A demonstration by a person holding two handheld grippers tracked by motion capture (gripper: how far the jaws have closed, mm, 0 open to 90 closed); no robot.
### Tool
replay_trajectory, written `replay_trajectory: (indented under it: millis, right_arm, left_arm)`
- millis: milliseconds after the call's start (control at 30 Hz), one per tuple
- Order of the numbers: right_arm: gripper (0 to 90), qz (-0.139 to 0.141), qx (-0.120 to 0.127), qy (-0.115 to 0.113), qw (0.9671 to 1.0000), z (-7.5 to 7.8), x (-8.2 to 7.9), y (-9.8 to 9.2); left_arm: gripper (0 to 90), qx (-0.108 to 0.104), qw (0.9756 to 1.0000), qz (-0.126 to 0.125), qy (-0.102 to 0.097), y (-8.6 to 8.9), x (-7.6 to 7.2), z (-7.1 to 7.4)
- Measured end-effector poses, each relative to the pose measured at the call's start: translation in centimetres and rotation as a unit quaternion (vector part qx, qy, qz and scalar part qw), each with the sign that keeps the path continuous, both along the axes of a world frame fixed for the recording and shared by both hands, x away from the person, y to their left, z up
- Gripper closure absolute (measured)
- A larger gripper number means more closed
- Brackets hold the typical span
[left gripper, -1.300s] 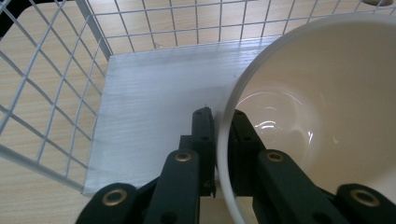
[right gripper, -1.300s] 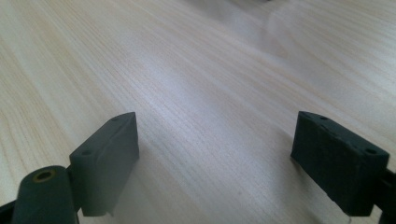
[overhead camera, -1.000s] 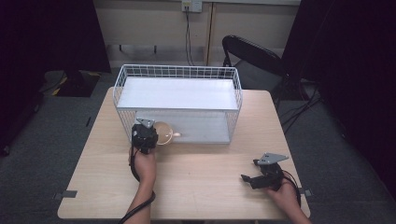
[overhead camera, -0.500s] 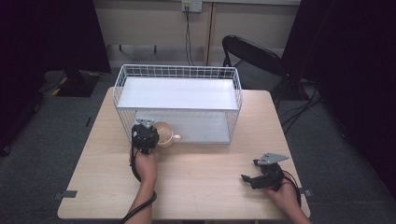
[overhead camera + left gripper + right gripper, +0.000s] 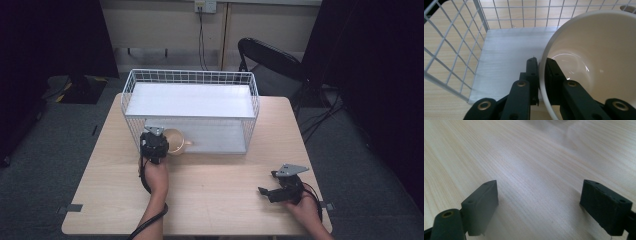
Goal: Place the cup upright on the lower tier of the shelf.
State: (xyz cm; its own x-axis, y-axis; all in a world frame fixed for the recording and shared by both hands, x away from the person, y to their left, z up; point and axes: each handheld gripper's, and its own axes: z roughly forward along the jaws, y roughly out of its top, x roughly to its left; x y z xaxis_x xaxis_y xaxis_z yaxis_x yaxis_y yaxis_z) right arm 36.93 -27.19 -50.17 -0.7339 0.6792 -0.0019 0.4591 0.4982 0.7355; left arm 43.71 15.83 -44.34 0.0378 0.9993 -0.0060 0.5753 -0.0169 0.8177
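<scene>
With the left gripper (image 5: 541, 67) pinching only the cup (image 5: 596, 62) rim at the wire rack (image 5: 131, 107), the cup could swing into the wire and slip; the right gripper (image 5: 539, 205) rests wide open on the desk (image 5: 215, 200).

A light wooden worktop (image 5: 215, 200) with a pale grain carries everything here. On its far half stands a white wire basket (image 5: 190, 80), set square to the worktop's edges, with a flat white board (image 5: 190, 100) across its upper part and a white sheet (image 5: 506, 55) as its floor. A cream cup (image 5: 175, 141) sits at the basket's open front, low on the left side, its handle pointing right. The near half of the worktop is bare wood, and grey carpet (image 5: 50, 150) surrounds it.
</scene>
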Motion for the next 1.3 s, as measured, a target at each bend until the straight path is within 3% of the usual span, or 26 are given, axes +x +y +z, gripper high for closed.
replay_trajectory:
  millis: [400, 533, 600, 733, 933, 1300]
  right_arm:
    - [14.1, 0.0, 0.0, 0.001, 1.0, 0.0, -0.02, -0.01]
    - [14.1, -0.001, 0.0, 0.001, 1.0, 0.01, -0.05, -0.02]
    - [14.1, -0.001, 0.0, 0.001, 1.0, 0.01, -0.06, -0.03]
    - [14.1, -0.001, 0.0, 0.001, 1.0, 0.01, -0.09, -0.05]
    - [14.1, -0.001, 0.0, 0.001, 1.0, 0.01, -0.1, -0.06]
    - [14.1, -0.001, 0.0, 0.001, 1.0, 0.01, -0.1, -0.06]
  left_arm:
    - [81.9, -0.006, 0.9998, 0.018, -0.012, -0.4, 0.59, -0.09]
    - [79.5, -0.023, 0.9994, 0.017, -0.022, -0.43, 0.45, 0.2]
    - [76.4, -0.028, 0.9991, 0.017, -0.027, -0.44, 0.44, 0.4]
    - [59.4, -0.038, 0.9985, 0.014, -0.038, -0.34, 0.43, 0.78]
    - [42.9, -0.038, 0.998, 0.005, -0.049, -0.55, 0.57, 0.55]
    - [38.1, -0.03, 0.9983, -0.013, -0.048, -0.67, 0.57, 0.69]
